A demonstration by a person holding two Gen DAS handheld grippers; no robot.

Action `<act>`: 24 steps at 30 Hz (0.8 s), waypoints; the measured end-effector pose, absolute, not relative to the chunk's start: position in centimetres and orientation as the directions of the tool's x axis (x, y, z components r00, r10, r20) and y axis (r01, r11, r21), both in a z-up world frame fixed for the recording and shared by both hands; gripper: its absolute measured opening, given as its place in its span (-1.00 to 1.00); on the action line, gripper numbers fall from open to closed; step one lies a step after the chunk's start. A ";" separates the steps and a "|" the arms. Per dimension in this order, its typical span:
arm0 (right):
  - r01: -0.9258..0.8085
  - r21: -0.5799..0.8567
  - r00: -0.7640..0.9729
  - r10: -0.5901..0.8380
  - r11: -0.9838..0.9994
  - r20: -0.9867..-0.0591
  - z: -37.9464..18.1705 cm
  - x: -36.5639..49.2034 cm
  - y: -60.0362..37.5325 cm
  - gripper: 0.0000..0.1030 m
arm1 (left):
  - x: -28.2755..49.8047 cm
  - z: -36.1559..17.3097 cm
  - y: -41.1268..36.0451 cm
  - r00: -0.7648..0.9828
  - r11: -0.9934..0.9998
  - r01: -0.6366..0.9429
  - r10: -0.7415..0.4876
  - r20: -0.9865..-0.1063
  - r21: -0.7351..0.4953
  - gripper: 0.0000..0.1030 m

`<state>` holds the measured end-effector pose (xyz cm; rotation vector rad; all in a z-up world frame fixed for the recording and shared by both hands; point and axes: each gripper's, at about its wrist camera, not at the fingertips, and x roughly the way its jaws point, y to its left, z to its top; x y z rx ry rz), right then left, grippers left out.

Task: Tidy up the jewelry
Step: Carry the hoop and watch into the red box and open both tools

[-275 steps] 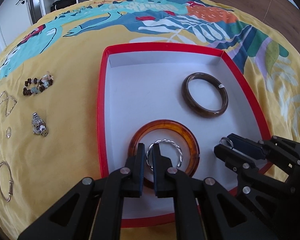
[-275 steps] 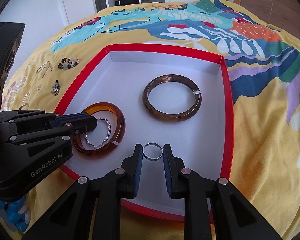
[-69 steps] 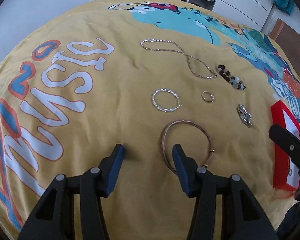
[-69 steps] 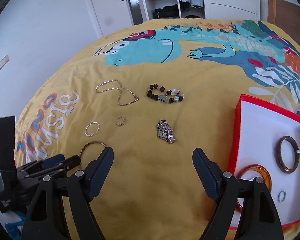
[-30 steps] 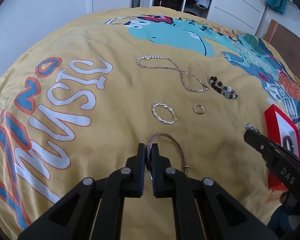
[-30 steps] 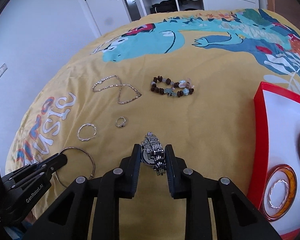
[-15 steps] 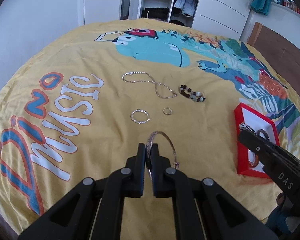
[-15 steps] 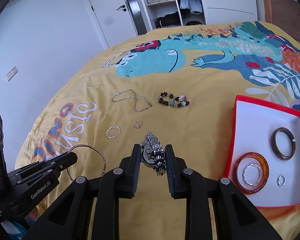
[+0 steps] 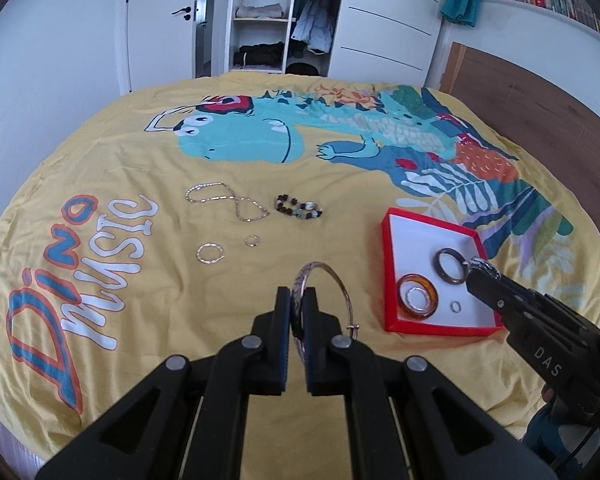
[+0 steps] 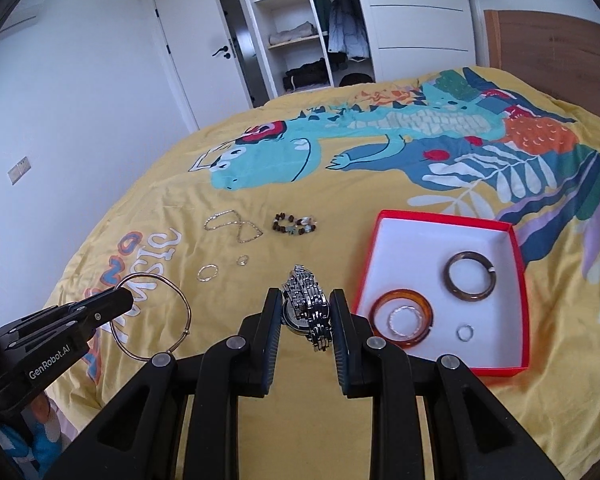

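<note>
The red box [image 10: 518,256] lies on the bed [image 10: 380,420], to my right, its white floor uncovered. Inside it: a dark bangle [image 10: 470,276] toward the far side; an amber bangle [image 10: 402,318] at the near left corner, with a twisted silver ring [image 10: 405,323] lying within its circle; and a small ring [image 10: 464,333] on the floor just right of the amber bangle, apart from it. My left gripper [image 9: 297,307] is clenched on a thin wire bangle [image 9: 332,280], held clear of the bed with the hoop rising beyond the fingertips; in the right wrist view the same bangle [image 10: 180,300] hangs at the left. My right gripper [image 10: 307,310] is clamped on a metal watch [image 10: 306,306], its link band standing up between the jaws, also raised above the bed and left of the box. On the yellow bedspread, left of the box and well apart from it, four pieces lie loose: a chain [image 10: 236,226] in a figure-eight, a bead bracelet [image 10: 294,225] just right of it, a twisted ring [image 10: 207,272] and a small plain ring [image 10: 243,259] nearer to me. An open wardrobe [image 10: 296,36] stands beyond the bed.
</note>
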<state>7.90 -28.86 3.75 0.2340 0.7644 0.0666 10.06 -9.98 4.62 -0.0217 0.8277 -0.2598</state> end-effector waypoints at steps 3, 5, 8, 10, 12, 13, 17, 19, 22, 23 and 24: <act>0.055 0.225 0.727 0.116 0.973 -0.677 3.9 7.0 -31.1 -0.54 | 9.9 5.1 -11.9 0.640 0.960 0.252 -0.257 -0.724 -0.118 -0.91; 0.077 0.218 0.728 0.095 0.973 -0.679 3.9 6.7 -32.6 -0.54 | 10.0 5.2 -13.5 0.635 0.954 0.277 -0.270 -0.724 -0.113 -0.91; 0.110 0.212 0.725 0.067 0.971 -0.685 3.6 6.6 -35.0 -0.54 | 10.5 5.1 -15.7 0.626 0.946 0.305 -0.282 -0.727 -0.104 -0.90; 0.130 0.208 0.722 0.051 0.970 -0.690 3.3 6.8 -36.6 -0.54 | 11.3 4.8 -17.3 0.615 0.940 0.326 -0.290 -0.733 -0.099 -0.90; 0.146 0.201 0.717 0.037 0.969 -0.696 2.9 7.4 -37.9 -0.54 | 12.2 4.3 -18.8 0.606 0.936 0.338 -0.294 -0.739 -0.096 -0.90; 0.152 0.194 0.713 0.028 0.969 -0.700 2.7 7.8 -38.4 -0.54 | 12.7 4.0 -19.5 0.603 0.935 0.343 -0.295 -0.741 -0.093 -0.90; 0.175 0.186 0.696 0.012 0.967 -0.718 1.1 10.0 -40.7 -0.54 | 15.3 2.5 -22.5 0.584 0.929 0.362 -0.294 -0.757 -0.081 -0.90; 0.184 0.185 0.683 0.010 0.965 -0.730 -0.1 11.4 -41.8 -0.54 | 16.7 1.5 -23.9 0.572 0.925 0.373 -0.292 -0.766 -0.075 -0.90; 0.193 0.185 0.666 0.010 0.964 -0.746 -1.9 13.3 -43.1 -0.54 | 18.8 -0.2 -26.2 0.552 0.918 0.392 -0.292 -0.781 -0.067 -0.90; 0.194 0.186 0.659 0.012 0.963 -0.752 -2.5 14.0 -43.4 -0.54 | 19.4 -0.8 -26.9 0.548 0.915 0.398 -0.291 -0.785 -0.062 -0.90; 0.195 0.187 0.653 0.015 0.963 -0.757 -3.2 14.7 -43.7 -0.54 | 19.9 -1.3 -27.4 0.543 0.914 0.402 -0.289 -0.788 -0.058 -0.90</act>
